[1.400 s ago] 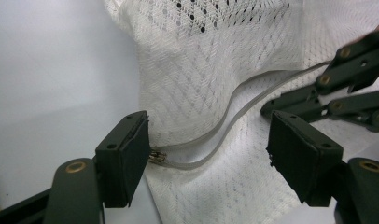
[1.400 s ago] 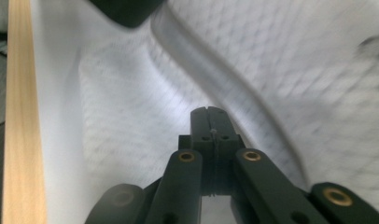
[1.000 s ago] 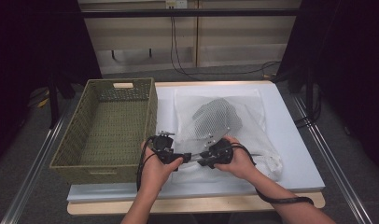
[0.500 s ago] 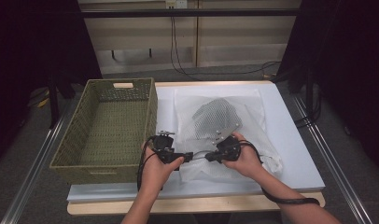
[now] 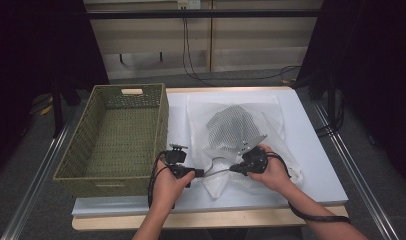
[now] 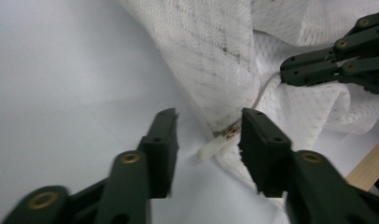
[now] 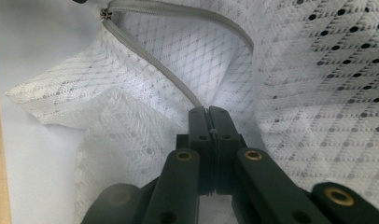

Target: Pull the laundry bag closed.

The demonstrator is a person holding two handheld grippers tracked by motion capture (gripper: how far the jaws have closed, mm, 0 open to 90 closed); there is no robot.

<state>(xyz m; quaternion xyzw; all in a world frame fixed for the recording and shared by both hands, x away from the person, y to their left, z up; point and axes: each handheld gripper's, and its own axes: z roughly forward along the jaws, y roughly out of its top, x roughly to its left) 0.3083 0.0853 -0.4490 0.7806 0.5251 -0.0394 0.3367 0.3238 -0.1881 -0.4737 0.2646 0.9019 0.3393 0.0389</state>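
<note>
Pinching grey zip tape of white mesh laundry bag (image 5: 251, 132) at table's near edge w/ right gripper (image 7: 209, 122) clamped, left gripper (image 6: 207, 140) jaws apart round zip pull (image 6: 220, 142): close squarely on pull, keep tape taut.

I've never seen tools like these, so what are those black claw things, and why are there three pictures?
A person holds two black grabbing tools, called grippers. One picture looks down from above; the others come from tiny cameras riding on each gripper. On the table lie a green woven basket and a white mesh bag with something dark inside. The right gripper is pinched shut on the bag's zipper edge. The left gripper is open around the zipper pull, not yet squeezing.
</note>
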